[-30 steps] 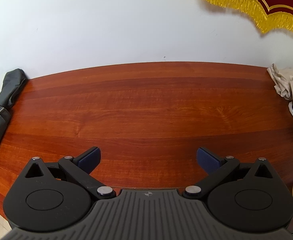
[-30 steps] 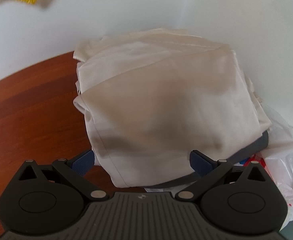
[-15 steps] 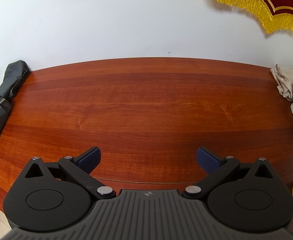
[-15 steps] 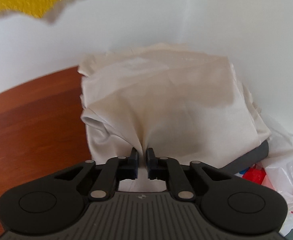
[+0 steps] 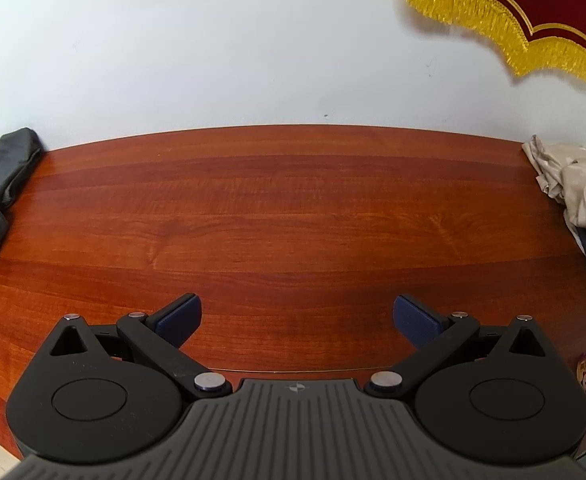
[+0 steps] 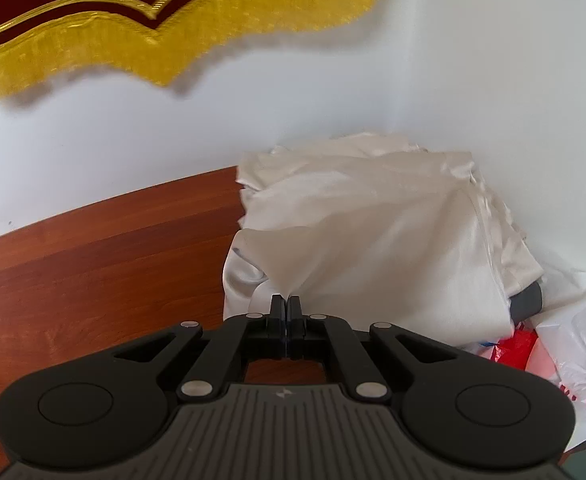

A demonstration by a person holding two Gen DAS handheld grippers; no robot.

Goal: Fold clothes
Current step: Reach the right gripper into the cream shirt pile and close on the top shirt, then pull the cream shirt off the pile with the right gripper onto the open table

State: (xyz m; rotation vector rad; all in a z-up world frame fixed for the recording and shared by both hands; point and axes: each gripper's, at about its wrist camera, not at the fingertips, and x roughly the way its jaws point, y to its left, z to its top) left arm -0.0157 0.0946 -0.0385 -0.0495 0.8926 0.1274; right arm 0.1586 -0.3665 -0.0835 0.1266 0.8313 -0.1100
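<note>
Right gripper (image 6: 288, 300), seen from its own camera: the jaws are clenched on a pinch of the cream cloth (image 6: 377, 236), the fabric drawn into a peak that runs from the fingertips up into the rest of the garment. The jaws have just been closing, and the cloth is caught between them. The cream cloth lies in a loose heap at the right end of the wooden table (image 6: 93, 276), against the white wall (image 6: 473, 60) where two walls meet in a corner; its folds rise from the pinch towards the back. A grey garment edge (image 6: 527, 303) shows under the heap on its right side, and a white plastic bag (image 6: 573, 344) with red print lies just beside it, farther right. A dark red banner with a yellow fringe (image 6: 173, 28) hangs on the wall above the table. Left gripper (image 5: 297, 316), seen from its own camera: the jaws stand wide apart with nothing between the blue pads (image 5: 179, 317), held above the bare middle of the table. From this view the cream cloth appears at the far right edge of the table, well apart from the left gripper, and a folded dark grey umbrella (image 5: 1, 196) lies at the far left edge by the wall.
</note>
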